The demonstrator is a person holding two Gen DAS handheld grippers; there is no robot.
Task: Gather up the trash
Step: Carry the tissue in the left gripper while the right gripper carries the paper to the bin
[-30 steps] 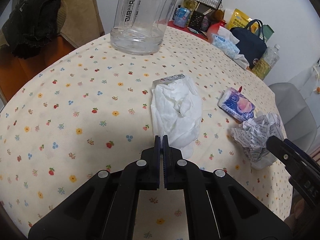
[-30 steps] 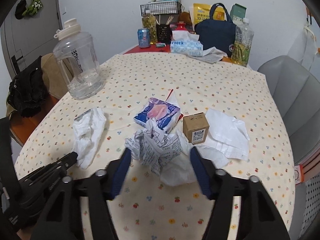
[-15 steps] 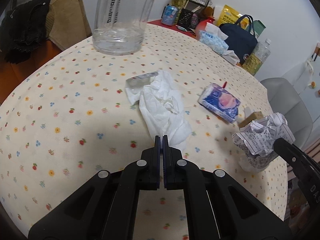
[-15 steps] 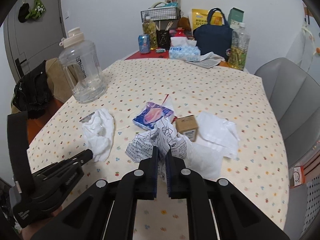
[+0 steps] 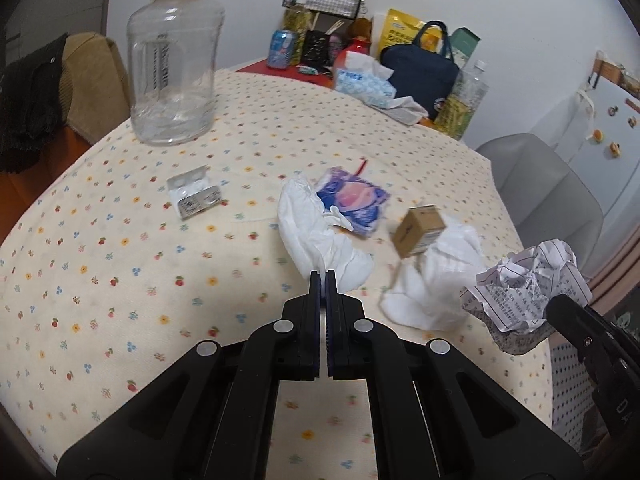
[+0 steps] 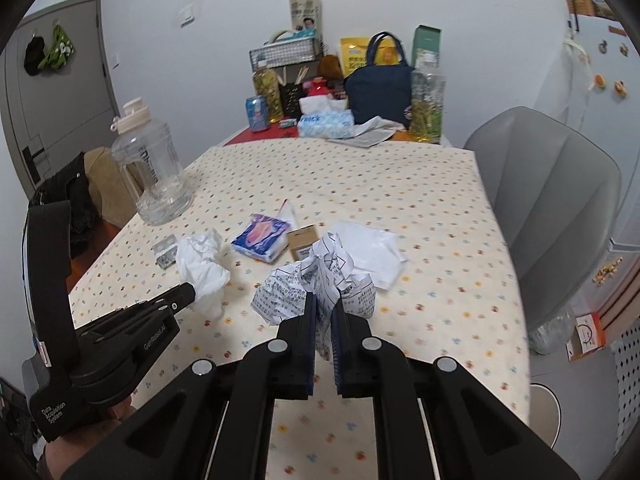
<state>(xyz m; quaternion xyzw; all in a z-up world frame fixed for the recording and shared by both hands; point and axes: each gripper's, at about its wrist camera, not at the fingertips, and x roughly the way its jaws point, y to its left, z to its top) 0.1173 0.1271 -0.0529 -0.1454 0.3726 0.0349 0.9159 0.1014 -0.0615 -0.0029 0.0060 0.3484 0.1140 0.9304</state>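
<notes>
Hanging from the left hand-held gripper (image 5: 324, 276), white tissue (image 5: 320, 236) stretches lengthwise away.

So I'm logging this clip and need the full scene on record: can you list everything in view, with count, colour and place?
crumpled printed paper: 1, white with dark print, held in right gripper
crumpled tissue: 1, white, held in left gripper
tissue pack: 1, blue and pink, mid table
small box: 1, brown, right of the pack
flat tissue: 1, white, beside the box
blister pack: 1, silver, near the jug
water jug: 1, clear, cream lid, far left
tissue box: 1, blue, far end
bag: 1, navy, far end
can: 1, blue, far end
chair: 1, grey, right of the table
table: 1, cream floral cloth
left gripper: black, shut
right gripper: black, shut
</notes>
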